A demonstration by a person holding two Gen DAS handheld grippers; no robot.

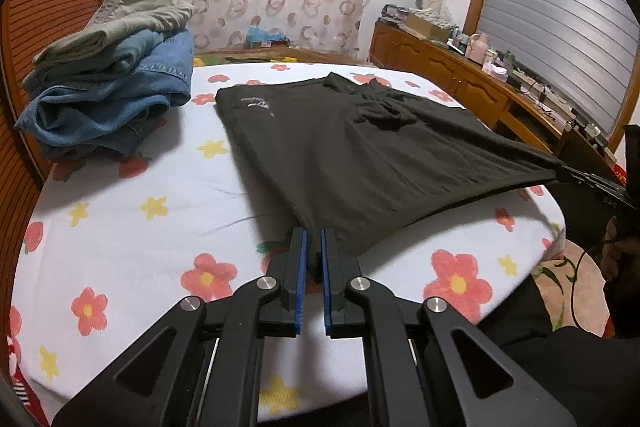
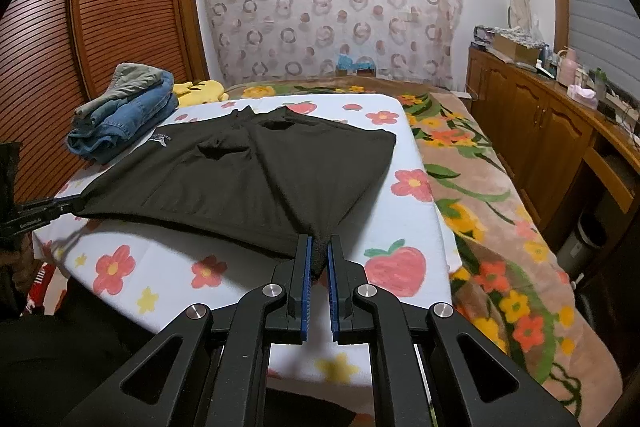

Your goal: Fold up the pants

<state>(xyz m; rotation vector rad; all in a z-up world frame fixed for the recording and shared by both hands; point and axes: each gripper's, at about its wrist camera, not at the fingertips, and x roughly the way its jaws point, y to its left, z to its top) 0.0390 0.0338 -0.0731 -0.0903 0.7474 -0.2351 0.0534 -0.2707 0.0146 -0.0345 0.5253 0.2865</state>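
The dark pants (image 1: 352,147) lie spread on the white flower-printed sheet (image 1: 140,227) covering the bed, their near edge lifted slightly between the two tools. The left hand-held gripper (image 1: 314,247) is closed tight on one near corner of the cloth, its blue pads (image 1: 303,267) pinching the fabric. The right hand-held gripper (image 2: 319,255) is likewise clamped on the other near corner (a bunched tuft shows between its pads). A pile of folded jeans (image 1: 108,95) sits just beside the pants, at the far left.
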